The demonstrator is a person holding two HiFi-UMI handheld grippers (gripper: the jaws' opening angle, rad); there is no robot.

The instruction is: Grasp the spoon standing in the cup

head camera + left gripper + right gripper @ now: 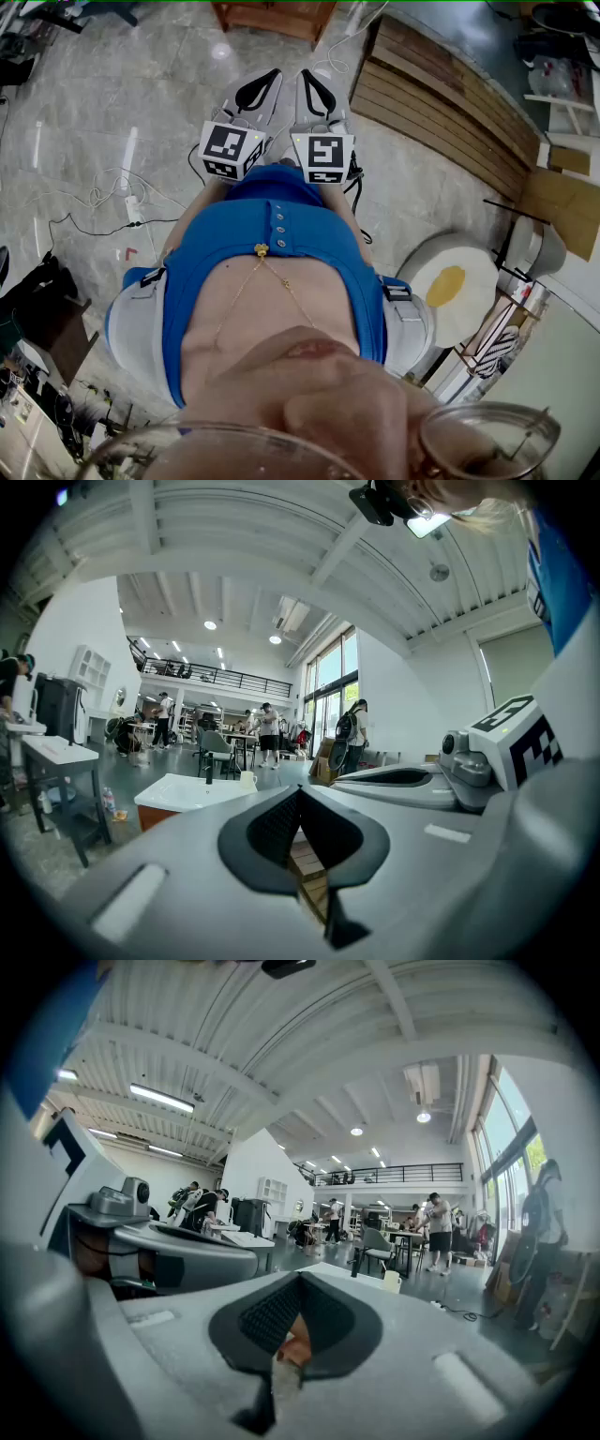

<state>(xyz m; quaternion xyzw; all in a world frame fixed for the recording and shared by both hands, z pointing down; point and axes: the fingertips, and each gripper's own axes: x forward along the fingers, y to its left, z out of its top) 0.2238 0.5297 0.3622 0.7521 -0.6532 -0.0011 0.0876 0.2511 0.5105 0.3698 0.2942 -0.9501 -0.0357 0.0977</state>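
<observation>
Head view shows my left gripper (pixel 267 80) and right gripper (pixel 311 82) side by side above the floor, each with its jaws pressed together on nothing. The one cup (pixel 247 780) I can find stands well away on a white bench (pixel 183 797), seen only in the two gripper views, and its spoon is too small to make out. I judge the danger is reaching it with jaws shut, so the tips would butt the spoon or tip the cup; I count two grippers, one cup, one bench and no spoon I can confirm.
</observation>
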